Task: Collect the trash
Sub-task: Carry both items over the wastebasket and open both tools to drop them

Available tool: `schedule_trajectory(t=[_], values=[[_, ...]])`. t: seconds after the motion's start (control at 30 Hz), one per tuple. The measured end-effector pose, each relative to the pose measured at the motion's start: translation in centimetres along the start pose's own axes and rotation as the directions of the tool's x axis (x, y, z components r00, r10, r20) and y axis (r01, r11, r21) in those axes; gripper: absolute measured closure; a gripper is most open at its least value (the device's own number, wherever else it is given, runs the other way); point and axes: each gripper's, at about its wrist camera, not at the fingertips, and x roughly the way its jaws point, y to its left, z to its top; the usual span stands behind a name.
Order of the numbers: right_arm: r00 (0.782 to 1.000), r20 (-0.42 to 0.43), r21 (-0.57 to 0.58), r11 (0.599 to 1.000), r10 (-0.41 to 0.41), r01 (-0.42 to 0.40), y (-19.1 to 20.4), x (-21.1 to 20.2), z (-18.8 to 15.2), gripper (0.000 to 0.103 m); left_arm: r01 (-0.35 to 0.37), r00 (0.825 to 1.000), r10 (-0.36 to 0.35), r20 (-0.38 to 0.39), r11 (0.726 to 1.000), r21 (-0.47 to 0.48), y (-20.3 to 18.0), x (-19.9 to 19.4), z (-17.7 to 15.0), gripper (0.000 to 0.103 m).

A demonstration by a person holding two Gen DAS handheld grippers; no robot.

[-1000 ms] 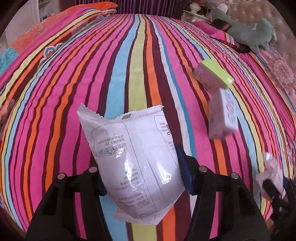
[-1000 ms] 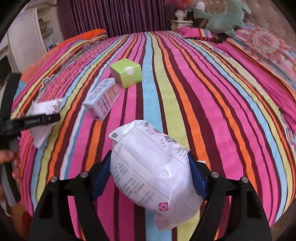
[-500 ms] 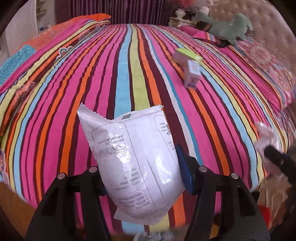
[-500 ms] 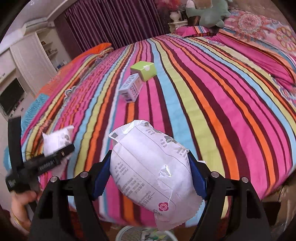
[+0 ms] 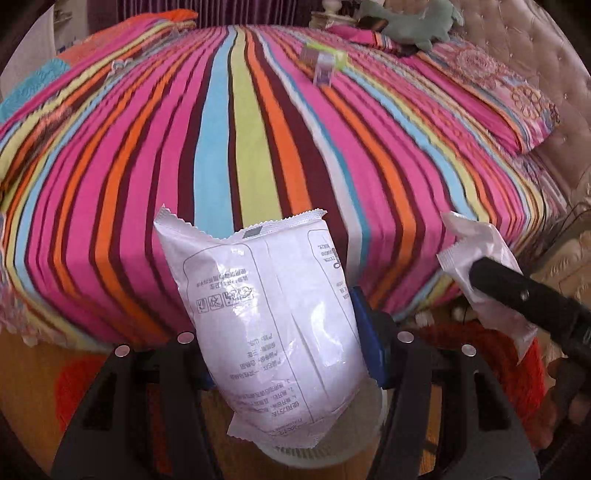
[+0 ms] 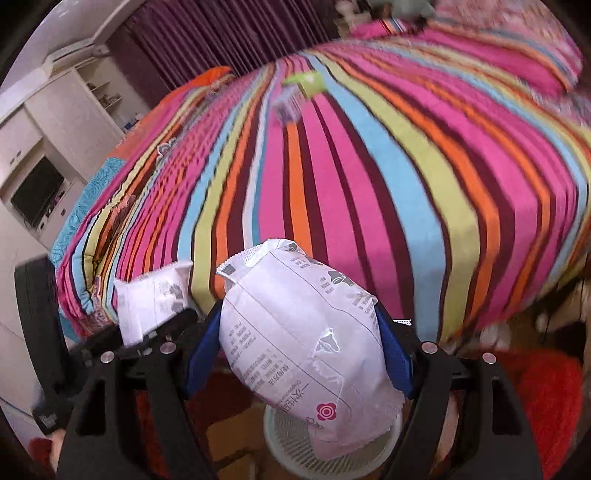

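My left gripper (image 5: 284, 343) is shut on a white printed wrapper (image 5: 266, 317) and holds it off the bed's foot edge, above a pale lattice waste basket (image 5: 314, 450). My right gripper (image 6: 299, 354) is shut on a puffy white wrapper with a pink flower logo (image 6: 306, 350), held over the same basket (image 6: 295, 450). Each gripper and its wrapper also shows in the other view: the right one (image 5: 487, 284) at the right, the left one (image 6: 151, 306) at the left.
A striped bed (image 5: 240, 147) fills the view. A green box (image 6: 308, 83) and a small white carton (image 5: 323, 72) lie far up the bed. A red rug (image 6: 543, 402) lies on the wooden floor around the basket. A green plush toy (image 5: 410, 26) is by the headboard.
Both grippers have pulled back from over the bed to beyond its foot edge. The basket and the red rug have come into view below the two wrappers.
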Motion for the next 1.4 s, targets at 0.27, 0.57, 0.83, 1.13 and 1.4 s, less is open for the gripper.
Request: schedule_trajectory(t=[0.27,0.57,0.83,1.13,1.4], values=[[0.987,-0.158,0.122,0.993,0.026,-0.007,-1.3,1.8,-4.9,0.031,0.007,0.989,-0.006,-0.145,1.0,0.001,-0.6,2.0,-5.5,0.045],[0.958,-0.285,0.227,0.973,0.015,0.052,-2.6,4.0,-8.1,0.031,0.049,0.94,-0.047,-0.339,0.999,-0.002,-1.8,5.3,-8.4,0.045],[0.91,-0.415,0.316,0.941,0.02,0.124,-4.5,6.6,-9.9,0.031,0.023,0.881,-0.01,-0.473,1.0,0.022,-2.3,9.0,-10.2,0.045],[0.868,-0.496,0.343,0.915,-0.017,0.213,-5.6,9.3,-11.5,0.031,0.005,0.811,-0.02,-0.585,1.0,-0.026,-1.7,13.2,-11.5,0.045],[0.817,-0.573,0.304,0.909,-0.065,0.286,-6.7,12.5,-12.9,0.031,-0.016,0.766,-0.013,-0.642,0.999,-0.039,-1.2,15.2,-12.4,0.045]])
